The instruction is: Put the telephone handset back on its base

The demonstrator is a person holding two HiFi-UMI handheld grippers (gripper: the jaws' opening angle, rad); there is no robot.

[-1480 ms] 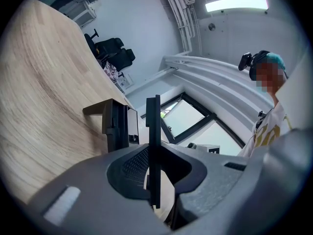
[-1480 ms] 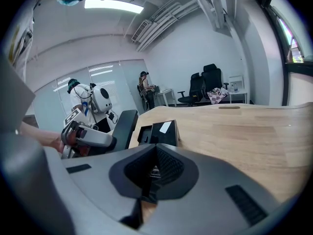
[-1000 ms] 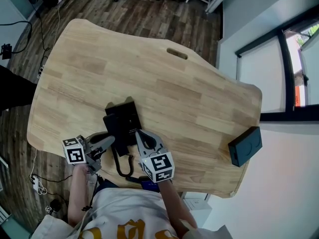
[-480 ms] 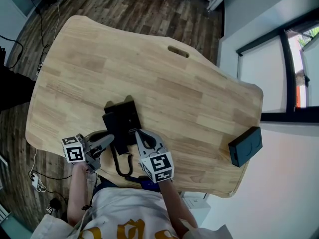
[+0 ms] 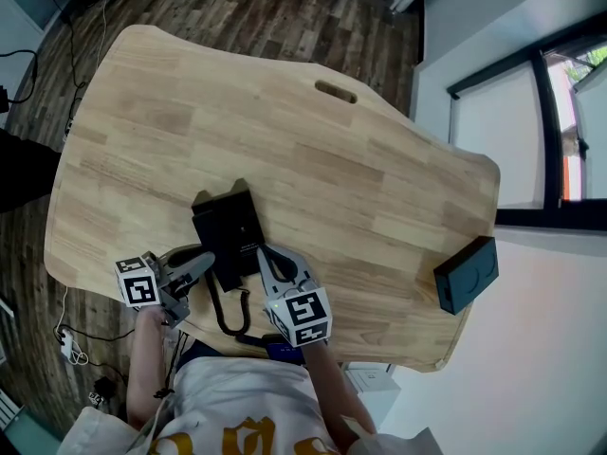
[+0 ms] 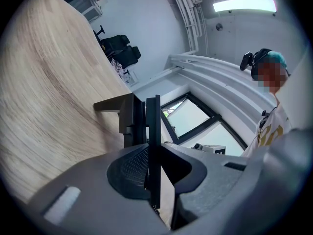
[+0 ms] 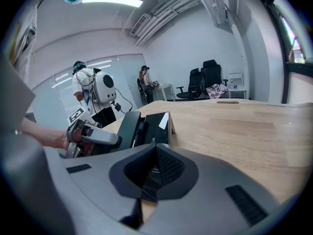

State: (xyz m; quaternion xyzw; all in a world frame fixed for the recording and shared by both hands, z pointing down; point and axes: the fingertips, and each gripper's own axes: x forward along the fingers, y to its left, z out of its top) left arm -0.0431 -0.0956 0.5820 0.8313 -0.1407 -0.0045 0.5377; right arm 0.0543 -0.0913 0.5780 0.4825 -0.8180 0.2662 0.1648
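Observation:
The black telephone base (image 5: pixel 230 224) lies on the wooden table (image 5: pixel 360 178) near its front edge, with its coiled cord (image 5: pixel 233 313) trailing over that edge. My left gripper (image 5: pixel 204 263) is at the base's left side, shut on the handset (image 6: pixel 154 119), which appears as a thin black slab standing edge-on between the jaws (image 6: pixel 149 153). In the right gripper view the handset (image 7: pixel 122 127) leans against the base (image 7: pixel 152 126), with the left gripper (image 7: pixel 90 137) on it. My right gripper (image 5: pixel 264 254) sits just right of the phone, jaws shut on nothing (image 7: pixel 152 153).
A dark box (image 5: pixel 467 275) sits at the table's right edge. A cable slot (image 5: pixel 337 91) is cut near the far edge. Wood floor and cables lie to the left. People (image 7: pixel 90 89) and office chairs (image 7: pixel 205 80) stand beyond the table.

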